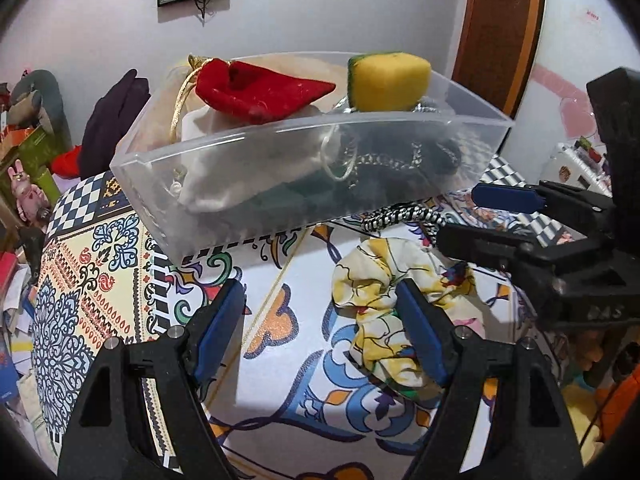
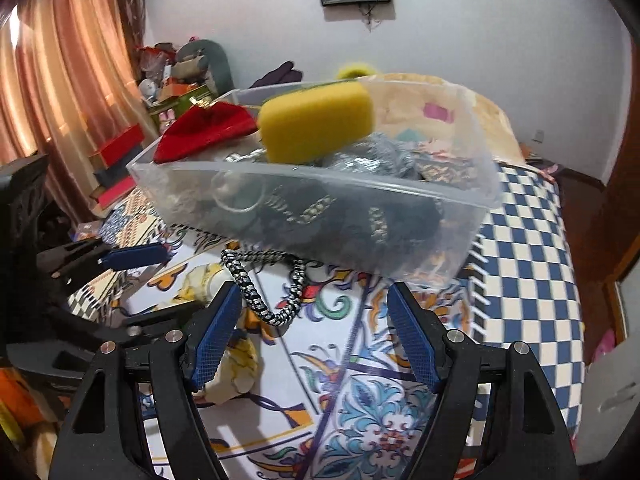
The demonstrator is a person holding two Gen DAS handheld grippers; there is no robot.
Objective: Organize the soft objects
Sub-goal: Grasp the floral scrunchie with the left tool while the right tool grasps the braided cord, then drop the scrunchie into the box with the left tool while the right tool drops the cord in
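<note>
A clear plastic bin (image 1: 248,208) (image 2: 472,224) sits on the patterned bedspread, holding a red pouch (image 1: 260,92) (image 2: 200,132), a yellow sponge (image 1: 390,82) (image 2: 316,128), a white pouch (image 1: 216,176) and dark fabric. A yellow floral scrunchie (image 1: 376,292) (image 2: 236,364) lies in front of the bin, beside my left gripper's right finger. A black-and-white braided cord (image 1: 400,216) (image 2: 264,292) lies near the bin. My left gripper (image 1: 320,324) is open and empty. My right gripper (image 2: 314,336) is open and empty, just above the cord; it also shows in the left wrist view (image 1: 468,218).
The bedspread (image 1: 280,360) (image 2: 532,280) has a checkered border at the right. Clutter, boxes and a plush toy (image 1: 28,196) lie off the bed's left side. A curtain (image 2: 60,80) hangs at left; a wooden door (image 1: 500,32) stands behind the bin.
</note>
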